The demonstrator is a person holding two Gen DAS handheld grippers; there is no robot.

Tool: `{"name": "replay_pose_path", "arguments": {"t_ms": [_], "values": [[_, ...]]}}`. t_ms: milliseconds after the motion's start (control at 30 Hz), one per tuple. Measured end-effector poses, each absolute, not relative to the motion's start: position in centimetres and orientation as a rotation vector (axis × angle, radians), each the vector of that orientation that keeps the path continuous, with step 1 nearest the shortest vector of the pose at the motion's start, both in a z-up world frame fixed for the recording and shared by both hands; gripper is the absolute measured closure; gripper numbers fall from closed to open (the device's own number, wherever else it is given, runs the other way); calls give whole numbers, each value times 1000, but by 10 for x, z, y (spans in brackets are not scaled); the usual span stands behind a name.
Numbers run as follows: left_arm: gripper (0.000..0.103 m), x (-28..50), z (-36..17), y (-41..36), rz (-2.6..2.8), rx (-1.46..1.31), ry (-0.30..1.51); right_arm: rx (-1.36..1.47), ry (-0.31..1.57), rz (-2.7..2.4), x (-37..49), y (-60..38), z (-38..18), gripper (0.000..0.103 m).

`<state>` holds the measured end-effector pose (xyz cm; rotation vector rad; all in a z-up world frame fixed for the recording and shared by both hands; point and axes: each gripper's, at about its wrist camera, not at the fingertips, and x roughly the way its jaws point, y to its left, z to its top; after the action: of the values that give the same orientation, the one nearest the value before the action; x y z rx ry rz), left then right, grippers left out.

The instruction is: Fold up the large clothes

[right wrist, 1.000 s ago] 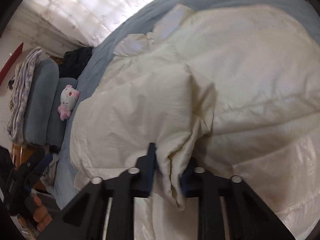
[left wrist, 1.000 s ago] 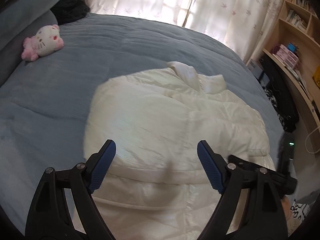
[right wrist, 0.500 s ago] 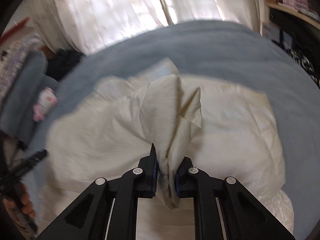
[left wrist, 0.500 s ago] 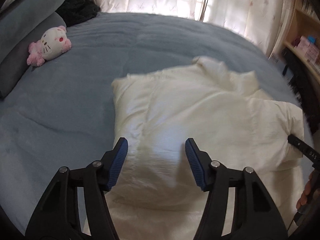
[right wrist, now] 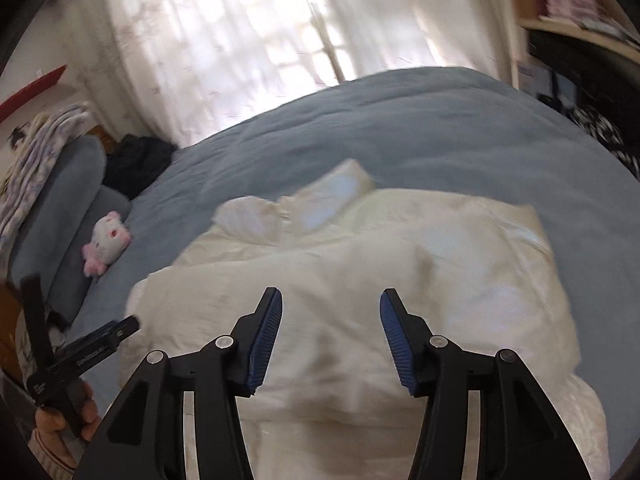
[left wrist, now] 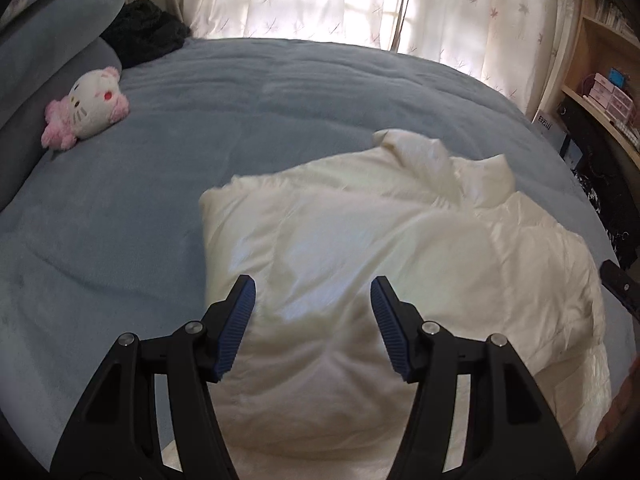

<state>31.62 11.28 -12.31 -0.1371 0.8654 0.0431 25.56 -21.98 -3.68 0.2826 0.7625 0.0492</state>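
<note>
A cream puffy jacket [left wrist: 380, 264] lies on the blue bed, its collar toward the window and its sides folded in over the body. It also shows in the right wrist view [right wrist: 400, 264]. My left gripper [left wrist: 312, 300] is open and empty, hovering above the jacket's near left part. My right gripper [right wrist: 330, 312] is open and empty, above the jacket's middle. The left gripper's handle and the hand that holds it [right wrist: 76, 364] show at the lower left of the right wrist view.
The blue bedspread [left wrist: 240, 112] stretches toward curtains [left wrist: 320, 0] at the far side. A pink and white plush toy [left wrist: 86, 106] lies by grey pillows [left wrist: 44, 48] at the left. A dark garment [left wrist: 144, 36] sits at the head. Shelves [left wrist: 600, 92] stand at the right.
My right gripper has opened and let go of the jacket sleeve, which now lies folded over the body. My left gripper narrowed, then widened a little, and shifted over the jacket.
</note>
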Motion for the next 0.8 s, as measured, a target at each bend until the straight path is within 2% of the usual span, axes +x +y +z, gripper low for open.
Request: {"name": "replay_pose_path", "arguments": {"t_ms": [167,300,367,500,600,700,800], "values": [[46,345,-136,84,46,-131,896,232,824,124,314,-153,-64,51],[46,365,-151,81,75,-136,886,192,868,78,339,-144,-98,51],[46,375,-160,83,99,-99,883,146,860,24,345,-161,-115,55],[45,385,-173,92,96,-25,857,114,836,-9,339,-208,-131,72],[44,386,-179,100,123,-18,835,172,822,-11,343,-233,-139,80],[43,387,-185,112,135,-57,830,220,802,-10,344,-253,-148,81],[33,386,-191,120,151,-70,819,241,792,-2,342,-260,-154,81]]}}
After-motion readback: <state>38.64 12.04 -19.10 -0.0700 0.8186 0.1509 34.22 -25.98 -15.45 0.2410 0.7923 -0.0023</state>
